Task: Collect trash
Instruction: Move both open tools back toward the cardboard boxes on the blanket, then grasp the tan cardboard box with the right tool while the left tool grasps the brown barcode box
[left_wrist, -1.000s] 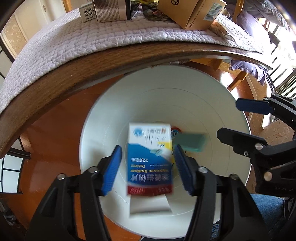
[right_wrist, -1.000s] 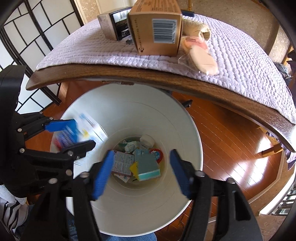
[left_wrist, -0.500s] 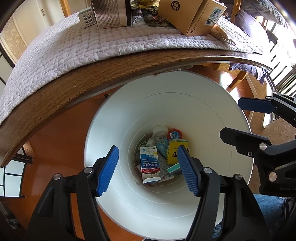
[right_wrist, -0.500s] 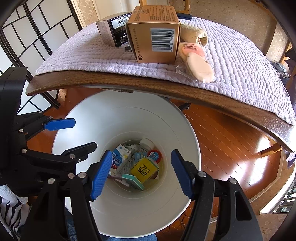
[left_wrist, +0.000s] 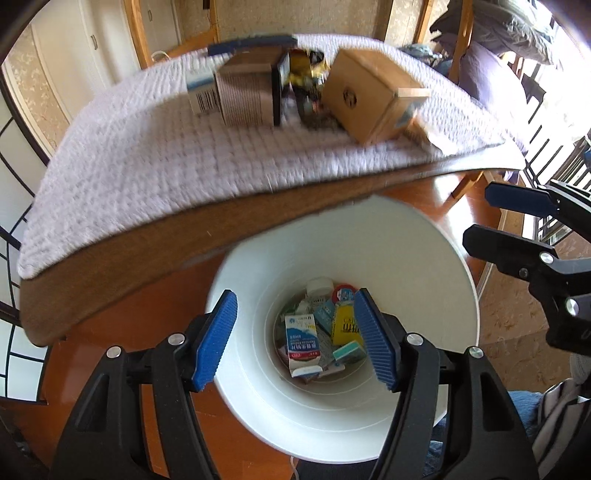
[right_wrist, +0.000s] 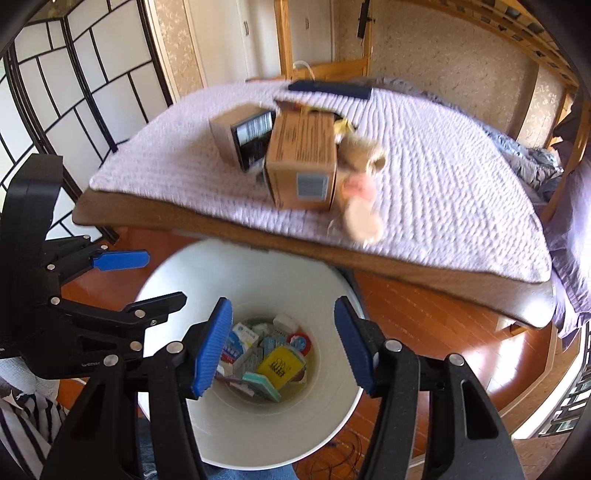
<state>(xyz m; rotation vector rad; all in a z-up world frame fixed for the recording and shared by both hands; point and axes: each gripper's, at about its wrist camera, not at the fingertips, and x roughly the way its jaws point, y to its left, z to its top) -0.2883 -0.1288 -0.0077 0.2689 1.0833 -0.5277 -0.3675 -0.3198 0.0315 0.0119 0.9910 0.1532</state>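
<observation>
With nothing held in the left claw (left_wrist: 295, 339) or the just-narrowed right claw (right_wrist: 282, 345), both apart, discarded cartons (right_wrist: 266, 360) are seen below in the white bin (right_wrist: 236, 280), while boxes (right_wrist: 301, 162) beyond on the bench (right_wrist: 443, 177) remain uncollected.

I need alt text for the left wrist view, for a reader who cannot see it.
The open, empty left gripper hangs over a white bin holding small boxes, including a blue-and-white medicine box. Behind it, a quilted table carries cardboard boxes; the right gripper shows at right.
</observation>
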